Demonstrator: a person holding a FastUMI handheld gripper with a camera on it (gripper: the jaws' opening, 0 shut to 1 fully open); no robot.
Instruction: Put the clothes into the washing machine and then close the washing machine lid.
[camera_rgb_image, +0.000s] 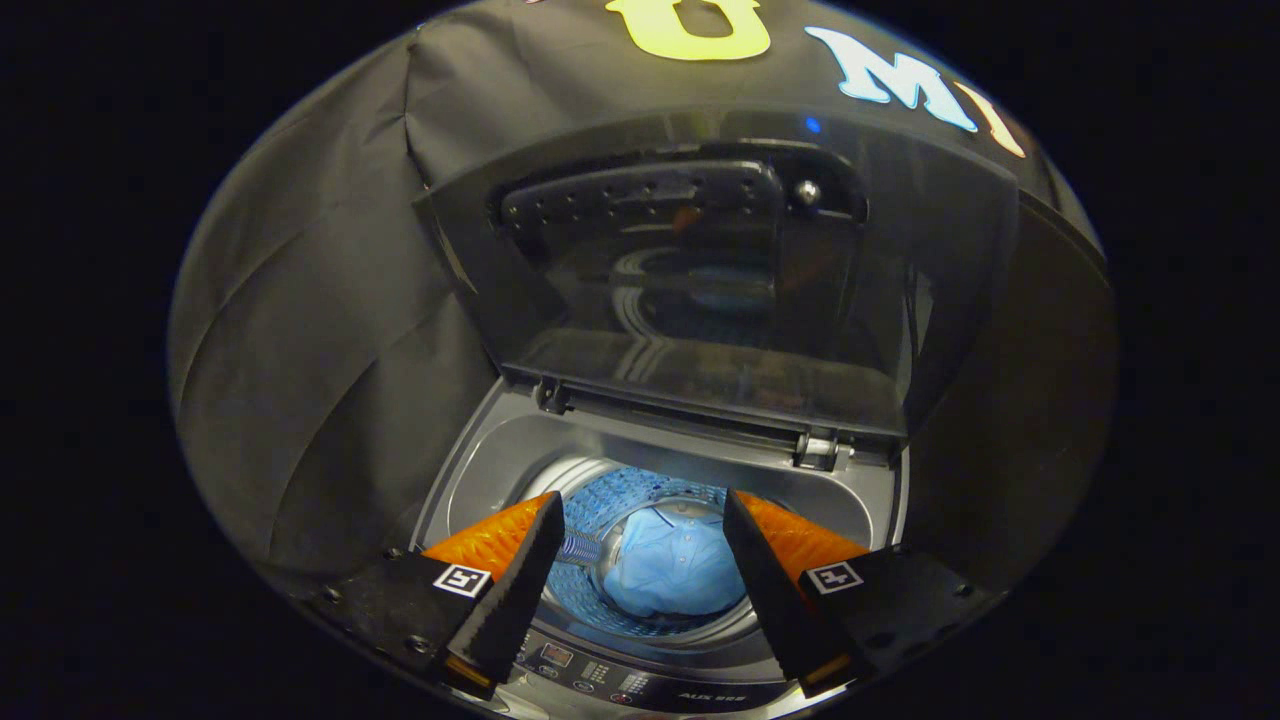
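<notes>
in drum (610, 495): shirt (670, 565), collar up; fingers (505, 590) apart.

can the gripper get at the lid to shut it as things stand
Probably yes. The gripper is open and holds nothing, its fingers spread above the drum, where the shirt already lies. The lid stands upright just beyond them, with nothing between.

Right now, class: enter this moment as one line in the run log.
stage: clothes loaded | gripper: open, empty, above drum | blue garment: inside drum, below the fingers | lid: raised, upright on rear hinges | next: probably close lid
</notes>
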